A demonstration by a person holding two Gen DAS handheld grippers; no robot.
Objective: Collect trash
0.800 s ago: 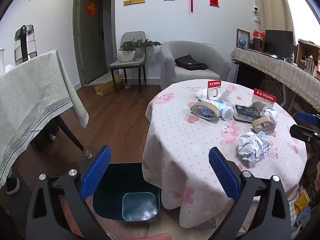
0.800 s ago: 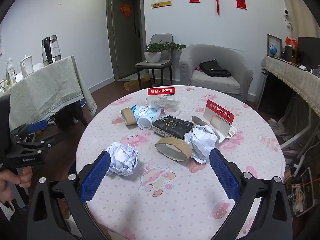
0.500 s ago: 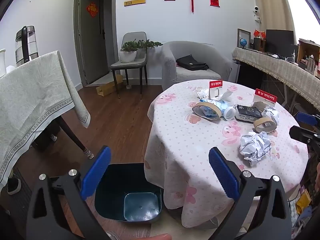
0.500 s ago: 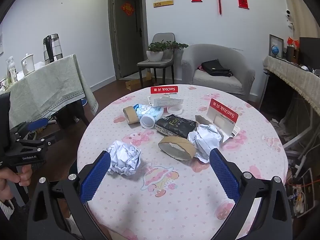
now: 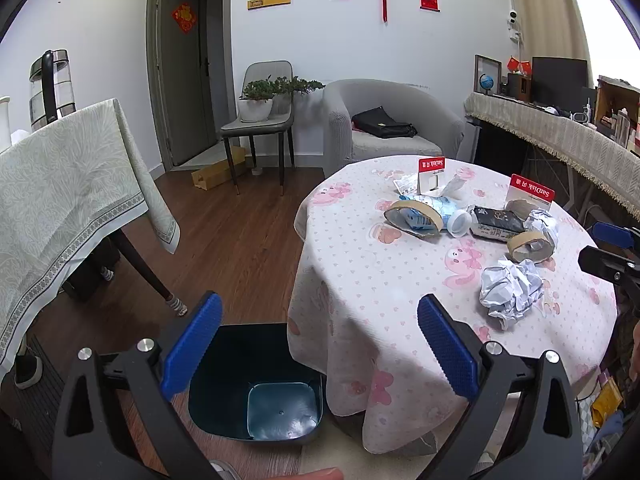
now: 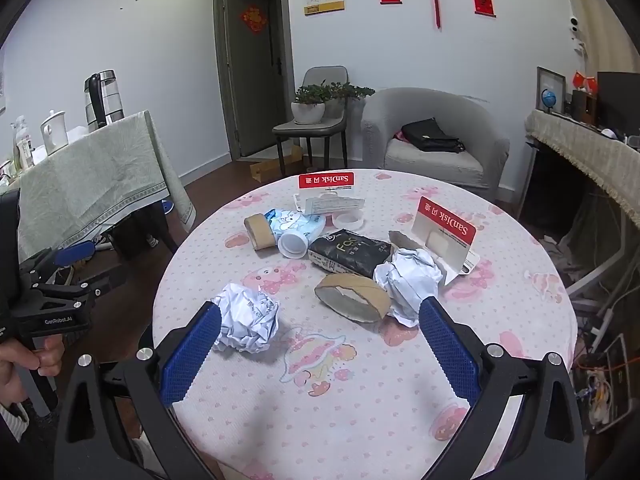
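Crumpled paper ball [image 6: 246,317] nearest my wide-open, empty right gripper [image 6: 318,354]: I would straddle it squarely before closing, left gripper [image 5: 318,350] likewise open above the bin [image 5: 256,392].

Round counter [image 6: 500,360] under a pink-patterned cloth — strewn with two crumpled paper balls [image 6: 246,317] [image 6: 408,282], cardboard tape rings [image 6: 352,295], a black packet [image 6: 350,255], a blue-white pouch [image 6: 294,224] and red-topped cards [image 6: 446,226]. Beside it on the wooden floor [image 5: 236,248] — a dark bin [image 5: 256,384].
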